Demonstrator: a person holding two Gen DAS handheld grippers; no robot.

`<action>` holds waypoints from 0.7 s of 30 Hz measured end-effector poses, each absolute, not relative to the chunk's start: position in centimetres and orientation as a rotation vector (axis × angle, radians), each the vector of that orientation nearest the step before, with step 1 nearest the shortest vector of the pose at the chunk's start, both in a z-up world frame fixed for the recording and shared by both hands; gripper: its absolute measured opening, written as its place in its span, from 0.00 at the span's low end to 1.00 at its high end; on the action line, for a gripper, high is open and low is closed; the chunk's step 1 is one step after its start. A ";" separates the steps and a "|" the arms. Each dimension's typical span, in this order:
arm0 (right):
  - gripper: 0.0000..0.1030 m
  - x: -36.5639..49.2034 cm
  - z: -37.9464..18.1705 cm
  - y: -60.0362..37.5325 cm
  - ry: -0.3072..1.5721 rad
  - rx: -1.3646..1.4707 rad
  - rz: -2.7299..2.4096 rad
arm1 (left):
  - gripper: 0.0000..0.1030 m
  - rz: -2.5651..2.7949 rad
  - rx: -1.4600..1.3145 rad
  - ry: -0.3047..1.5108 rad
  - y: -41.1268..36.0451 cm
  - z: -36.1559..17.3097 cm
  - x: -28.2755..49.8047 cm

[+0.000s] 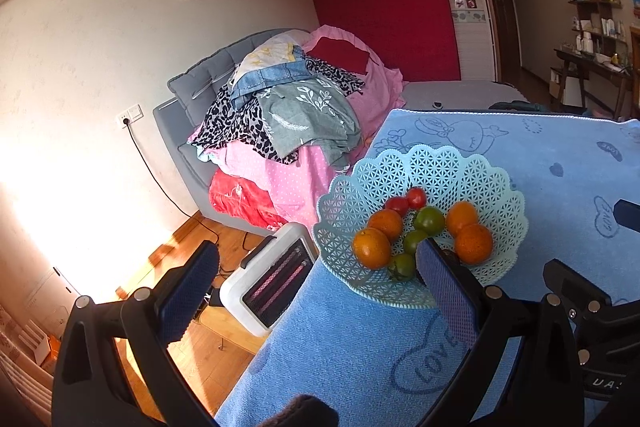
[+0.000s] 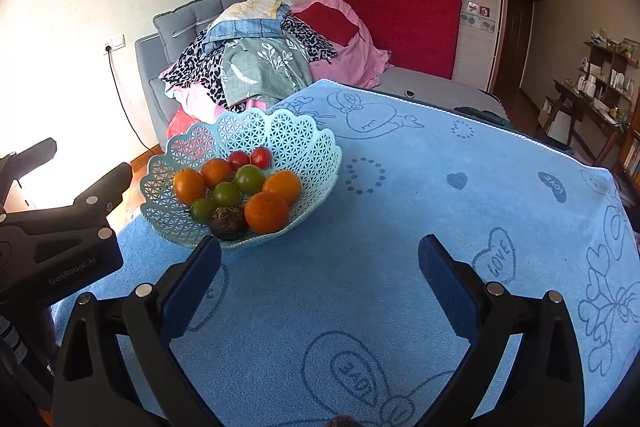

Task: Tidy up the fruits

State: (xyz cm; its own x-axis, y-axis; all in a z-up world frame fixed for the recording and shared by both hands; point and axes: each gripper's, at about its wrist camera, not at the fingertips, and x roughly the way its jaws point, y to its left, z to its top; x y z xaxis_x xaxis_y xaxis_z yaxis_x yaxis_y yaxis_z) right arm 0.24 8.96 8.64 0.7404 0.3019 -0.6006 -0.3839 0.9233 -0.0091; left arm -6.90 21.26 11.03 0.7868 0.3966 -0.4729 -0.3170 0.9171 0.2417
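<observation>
All the fruit you can see is sitting in the basket (image 2: pixel 240 183) near the left edge of the tabletop (image 2: pixel 400 227), which is wearing a blue towel. Inside are four oranges (image 2: pixel 267 213), three green tomatoes (image 2: pixel 249 179), two little red tomatoes (image 2: pixel 261 157) and one dark, bumpy fruit (image 2: pixel 228 223) at the front rim. They are all lying close together and touching.

Your left claw (image 1: pixel 320 267) is standing wide open and holding nothing. Its right finger is reaching over the front of the basket, and its left finger is hanging past the tabletop edge, over the floor. Your right claw (image 2: pixel 320 259) is open too — empty, hovering over bare towel, with its left finger just beside the basket rim.

No fruit is lying loose on the towel. So this is fitting two stories: the fruit is already gathered and the job is near its end, or the fruit is waiting to be taken out and sorted. One look is not telling which.

If you are reaching in, you are needing a soft squeeze, because the tomatoes are small and round and may be rolling or squashing.

Be watching the left side. The basket is sitting near the edge, and a small heater (image 1: pixel 272 279) is glowing on the floor right below. A bed piled with clothes (image 1: pixel 288 107) is standing behind.
</observation>
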 end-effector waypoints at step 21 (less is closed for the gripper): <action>0.97 0.3 8.2 9.4 0.649 -0.140 0.385 | 0.95 0.386 0.162 0.543 20.9 11.3 -7.2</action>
State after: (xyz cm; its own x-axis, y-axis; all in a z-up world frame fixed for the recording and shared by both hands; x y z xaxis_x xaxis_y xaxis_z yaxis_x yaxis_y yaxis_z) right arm 0.29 9.44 8.20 0.7289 0.3046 -0.6131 -0.3911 0.9203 -0.0076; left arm -7.18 20.94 11.32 0.7865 0.3988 -0.4715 -0.3141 0.9157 0.2507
